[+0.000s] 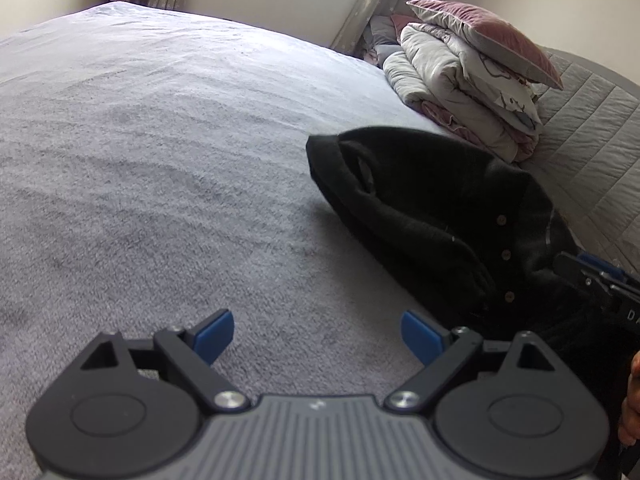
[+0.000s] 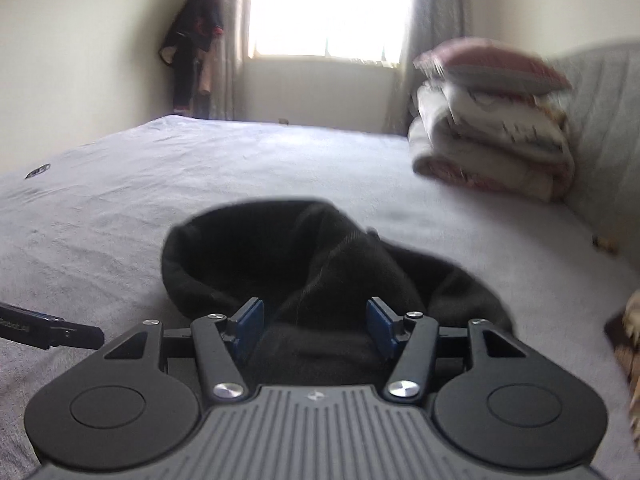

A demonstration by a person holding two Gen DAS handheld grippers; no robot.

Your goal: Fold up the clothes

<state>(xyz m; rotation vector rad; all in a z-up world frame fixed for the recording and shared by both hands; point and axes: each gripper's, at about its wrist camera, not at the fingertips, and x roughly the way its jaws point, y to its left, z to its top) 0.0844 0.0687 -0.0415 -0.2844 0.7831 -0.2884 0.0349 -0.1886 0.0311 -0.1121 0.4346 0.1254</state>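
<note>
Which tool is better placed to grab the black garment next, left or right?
Right, probably. The right tool is open with the black garment bunched between its blue pads. The left tool is open over bare grey bedspread, with the garment off to its right.

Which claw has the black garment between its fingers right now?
The right claw: black garment lies between its open fingers. The left claw is over bare bedspread.
</note>
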